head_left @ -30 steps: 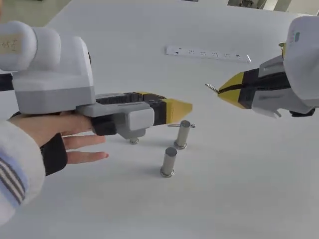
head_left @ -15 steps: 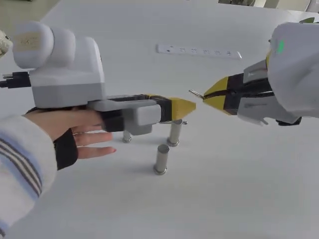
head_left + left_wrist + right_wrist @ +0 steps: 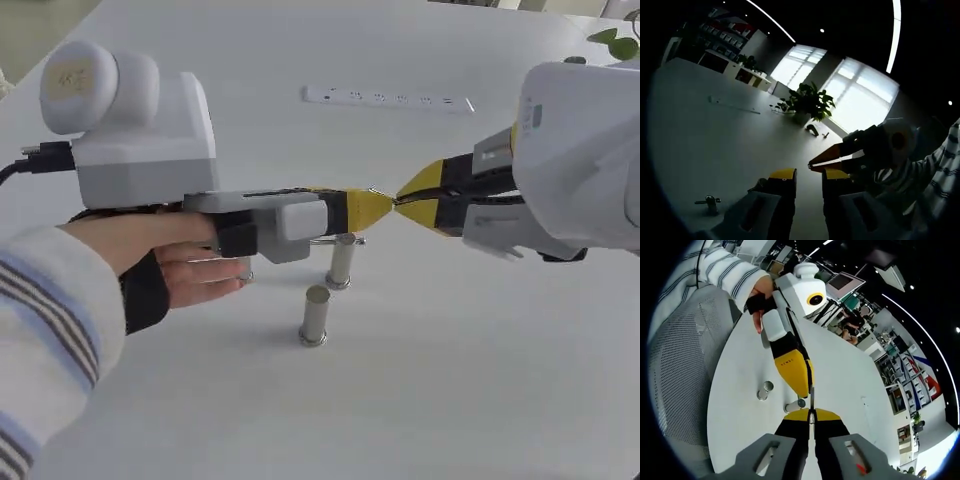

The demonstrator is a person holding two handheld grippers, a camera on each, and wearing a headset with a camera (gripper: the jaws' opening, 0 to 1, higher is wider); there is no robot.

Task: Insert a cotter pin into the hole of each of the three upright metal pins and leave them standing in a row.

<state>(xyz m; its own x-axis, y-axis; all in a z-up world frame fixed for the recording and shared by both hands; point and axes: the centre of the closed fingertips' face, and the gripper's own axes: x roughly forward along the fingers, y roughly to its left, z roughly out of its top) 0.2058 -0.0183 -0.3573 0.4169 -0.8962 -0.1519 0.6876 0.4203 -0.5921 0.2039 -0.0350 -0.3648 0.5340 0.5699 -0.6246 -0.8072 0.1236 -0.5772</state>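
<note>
Above the upright metal pins (image 3: 316, 318) on the bench (image 3: 470, 360), the right gripper (image 3: 402, 200) pinches a cotter pin (image 3: 811, 397) between pressed fingers, offering it to the left gripper (image 3: 809, 173), whose fingers stand spread, seemingly to re-grip it.

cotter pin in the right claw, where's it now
Head view: the cotter pin juts from the right claw to the left claw, above the already-fitted metal pin.
</note>
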